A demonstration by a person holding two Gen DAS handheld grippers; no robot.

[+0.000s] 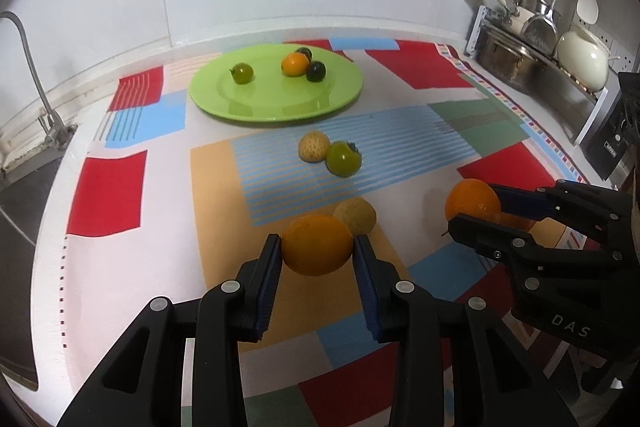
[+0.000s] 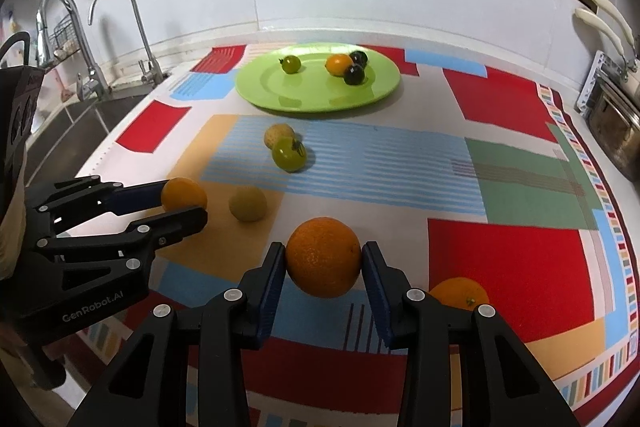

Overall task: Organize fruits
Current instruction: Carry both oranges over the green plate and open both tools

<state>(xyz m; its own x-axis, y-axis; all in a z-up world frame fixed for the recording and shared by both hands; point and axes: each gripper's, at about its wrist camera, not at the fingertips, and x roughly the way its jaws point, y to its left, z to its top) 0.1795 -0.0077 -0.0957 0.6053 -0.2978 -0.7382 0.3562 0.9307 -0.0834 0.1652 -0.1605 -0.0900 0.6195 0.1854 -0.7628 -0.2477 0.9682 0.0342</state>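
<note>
My left gripper clamps a yellow-orange fruit and my right gripper an orange, probably bound for the green plate near the cloth's far edge.

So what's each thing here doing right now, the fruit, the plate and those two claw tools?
Left gripper: shut on a yellow-orange fruit.
Right gripper: shut on an orange.
Green plate: flat on the cloth, holding four small fruits.
Green tomato: loose on the cloth, touching a pale fruit.
Second pale fruit: loose on the cloth.
Another orange: on the cloth, partly hidden behind the right gripper.
</note>
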